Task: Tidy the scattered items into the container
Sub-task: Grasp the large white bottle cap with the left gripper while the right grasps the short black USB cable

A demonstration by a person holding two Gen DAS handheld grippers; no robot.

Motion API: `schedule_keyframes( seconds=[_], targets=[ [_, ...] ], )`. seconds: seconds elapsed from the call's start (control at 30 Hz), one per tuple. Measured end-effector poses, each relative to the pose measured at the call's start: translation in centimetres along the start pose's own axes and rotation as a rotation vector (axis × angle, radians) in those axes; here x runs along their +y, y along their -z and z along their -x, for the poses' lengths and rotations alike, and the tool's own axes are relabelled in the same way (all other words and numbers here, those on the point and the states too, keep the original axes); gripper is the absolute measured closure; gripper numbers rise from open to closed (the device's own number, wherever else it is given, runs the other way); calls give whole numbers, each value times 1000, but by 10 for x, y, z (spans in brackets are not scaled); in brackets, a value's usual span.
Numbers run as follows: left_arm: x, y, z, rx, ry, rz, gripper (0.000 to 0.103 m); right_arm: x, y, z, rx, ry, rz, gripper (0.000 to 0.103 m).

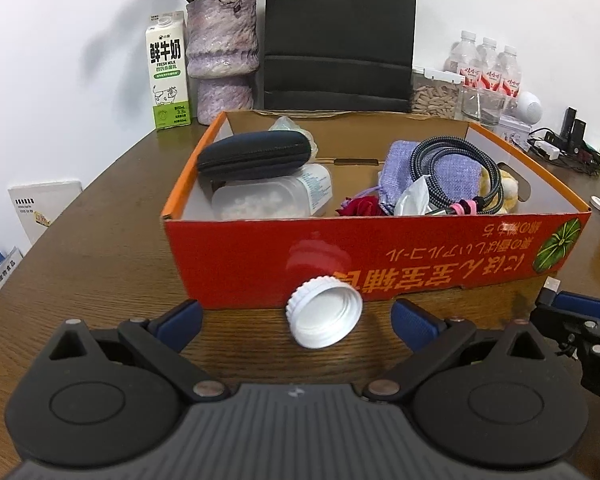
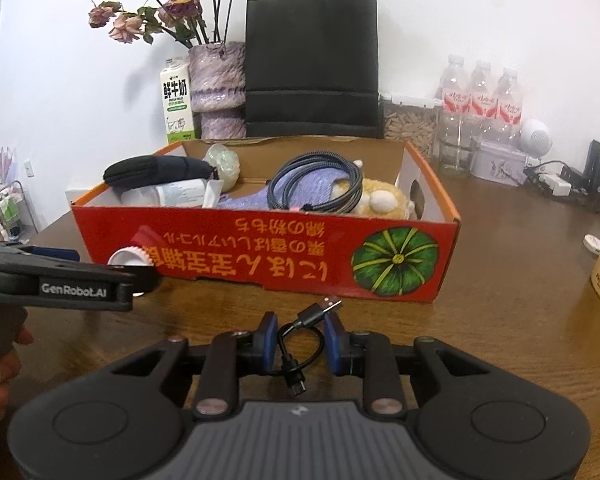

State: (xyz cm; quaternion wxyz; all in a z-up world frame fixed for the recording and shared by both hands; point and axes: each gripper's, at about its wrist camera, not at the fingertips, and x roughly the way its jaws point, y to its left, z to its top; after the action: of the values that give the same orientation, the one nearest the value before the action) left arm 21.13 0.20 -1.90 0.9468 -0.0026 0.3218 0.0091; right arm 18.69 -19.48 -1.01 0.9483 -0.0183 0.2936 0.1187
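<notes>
The short black USB cable point(image 2: 300, 344) lies looped between the blue pads of the right gripper point(image 2: 301, 344), whose jaws are closed on it; its metal plug end point(image 2: 329, 303) projects forward past the pads toward the red cardboard box point(image 2: 260, 256). The white bottle cap point(image 1: 325, 312) rests tilted on the table point(image 1: 112, 256), just in front of the box's near wall, with its open side facing the left wrist camera. The left gripper point(image 1: 296, 320) has its jaws spread wide to either side of the cap, and neither pad touches it. The box stands near the middle of the table and contains a dark zip case point(image 1: 256, 154), a clear plastic container point(image 1: 260, 200), a purple fabric pouch point(image 1: 448, 172), a coiled braided cable point(image 1: 452, 156) and a yellow plush toy point(image 2: 384, 200). Along the far edge of the table stand a milk carton point(image 1: 168, 76), a purple vase point(image 1: 222, 60) with dried roses, a black paper bag point(image 2: 312, 64) and three water bottles point(image 2: 480, 96).
</notes>
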Motion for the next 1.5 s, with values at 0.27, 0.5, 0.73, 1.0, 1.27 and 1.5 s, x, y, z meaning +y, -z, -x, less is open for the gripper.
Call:
schedule_keyframes(
  seconds=[0.27, 0.5, 0.73, 1.0, 1.27, 1.5],
  targets=[
    [-1, 0, -11, 17, -3, 41, 14, -6, -2, -6, -1, -17, -12, 79],
    [-1, 3, -11, 15, 23, 58, 60, -3, 3, -9, 7, -28, -8, 79],
    [-2, 8, -6, 0, 76, 44, 62, 0, 8, -8, 2, -22, -7, 79],
    [-2, 11, 1, -26, 81, 40, 62, 2, 9, -3, -23, -21, 1, 79],
    [-7, 7, 23, -84, 119, 26, 62, 3, 0, 12, -88, -27, 14, 79],
    [-12, -15, 48, -166, 168, 4, 62, 8, -29, 30, -179, -32, 47, 79]
  ],
)
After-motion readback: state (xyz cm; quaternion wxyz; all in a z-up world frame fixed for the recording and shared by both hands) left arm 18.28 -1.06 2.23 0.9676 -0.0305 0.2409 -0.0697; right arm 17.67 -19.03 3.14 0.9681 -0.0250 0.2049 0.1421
